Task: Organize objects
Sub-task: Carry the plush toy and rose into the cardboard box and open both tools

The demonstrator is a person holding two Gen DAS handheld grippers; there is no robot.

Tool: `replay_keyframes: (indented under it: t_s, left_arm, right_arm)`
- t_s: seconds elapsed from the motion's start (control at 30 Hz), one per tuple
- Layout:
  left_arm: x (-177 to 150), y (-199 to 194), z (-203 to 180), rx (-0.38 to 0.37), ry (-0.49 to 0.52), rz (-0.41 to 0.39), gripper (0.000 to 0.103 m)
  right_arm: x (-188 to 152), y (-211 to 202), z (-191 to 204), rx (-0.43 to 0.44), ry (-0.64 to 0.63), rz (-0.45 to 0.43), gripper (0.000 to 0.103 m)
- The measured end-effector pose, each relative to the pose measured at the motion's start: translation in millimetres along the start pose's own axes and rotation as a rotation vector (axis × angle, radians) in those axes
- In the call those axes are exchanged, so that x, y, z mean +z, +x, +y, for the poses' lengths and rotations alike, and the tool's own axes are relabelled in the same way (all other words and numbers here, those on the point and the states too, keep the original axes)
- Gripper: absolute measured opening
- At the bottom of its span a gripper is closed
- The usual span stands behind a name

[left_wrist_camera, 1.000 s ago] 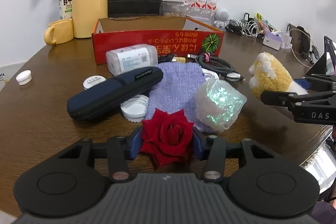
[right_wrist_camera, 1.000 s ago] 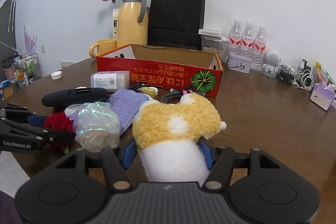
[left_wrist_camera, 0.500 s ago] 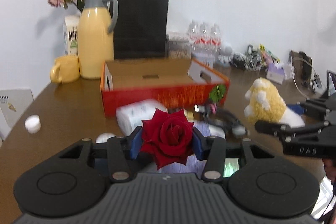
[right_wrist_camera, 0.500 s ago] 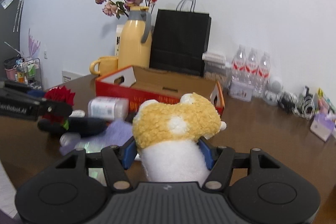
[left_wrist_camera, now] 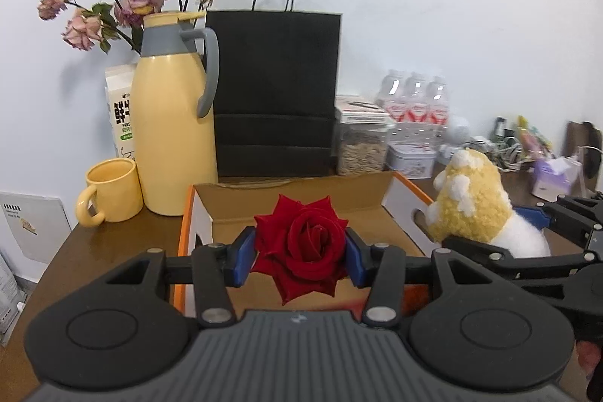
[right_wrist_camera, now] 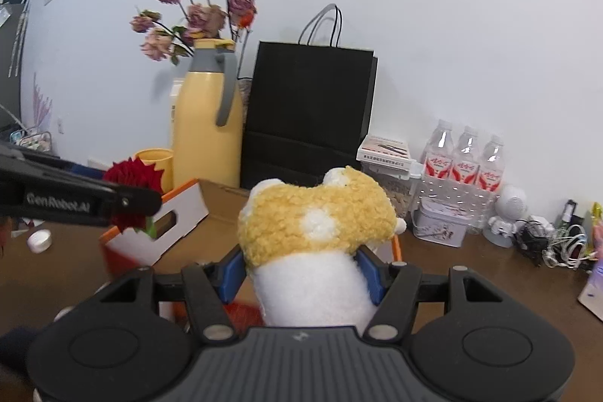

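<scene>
My left gripper (left_wrist_camera: 300, 260) is shut on a red rose (left_wrist_camera: 301, 243), its blue pads pressing the bloom from both sides, above the near end of an open cardboard box (left_wrist_camera: 301, 193) with orange outer walls. My right gripper (right_wrist_camera: 303, 270) is shut on a yellow and white plush toy (right_wrist_camera: 316, 225), held over the same box (right_wrist_camera: 188, 210). In the left wrist view the plush toy (left_wrist_camera: 471, 210) hangs at the box's right wall. In the right wrist view the rose (right_wrist_camera: 133, 176) and the left gripper's finger show at the left, over the box's left end.
Behind the box stand a yellow jug (left_wrist_camera: 173, 138) with dried flowers, a yellow mug (left_wrist_camera: 111, 191), a black paper bag (left_wrist_camera: 275, 93), a jar (left_wrist_camera: 361, 145), a tin and water bottles (left_wrist_camera: 414, 100). Cables and small items (right_wrist_camera: 546, 236) crowd the right. A white cap (right_wrist_camera: 39, 240) lies left.
Both grippers have risen from the cluttered near part of the table and moved forward to the box, each keeping its hold. The pouch, cloth and caps have dropped out of view.
</scene>
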State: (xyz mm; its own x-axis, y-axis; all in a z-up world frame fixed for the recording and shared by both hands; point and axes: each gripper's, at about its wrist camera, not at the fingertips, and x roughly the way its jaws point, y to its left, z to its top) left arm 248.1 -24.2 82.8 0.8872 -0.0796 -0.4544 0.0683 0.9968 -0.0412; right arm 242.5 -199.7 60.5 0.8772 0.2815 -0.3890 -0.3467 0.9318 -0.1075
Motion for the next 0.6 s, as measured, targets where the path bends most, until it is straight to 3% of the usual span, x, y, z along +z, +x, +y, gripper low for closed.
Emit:
replay_keyframes:
  t_s: [0.33, 0.6]
  left_arm:
    - [13, 112, 15, 0.097, -0.03, 0.158, 0.049]
    - [-1, 153, 20, 0.146, -0.024, 0.261, 0.049]
  right_arm:
    - [-5, 120, -11, -0.018, 0.057, 0.126, 0.06]
    - [-25, 140, -17, -0.006, 0.075, 0.204, 0.062]
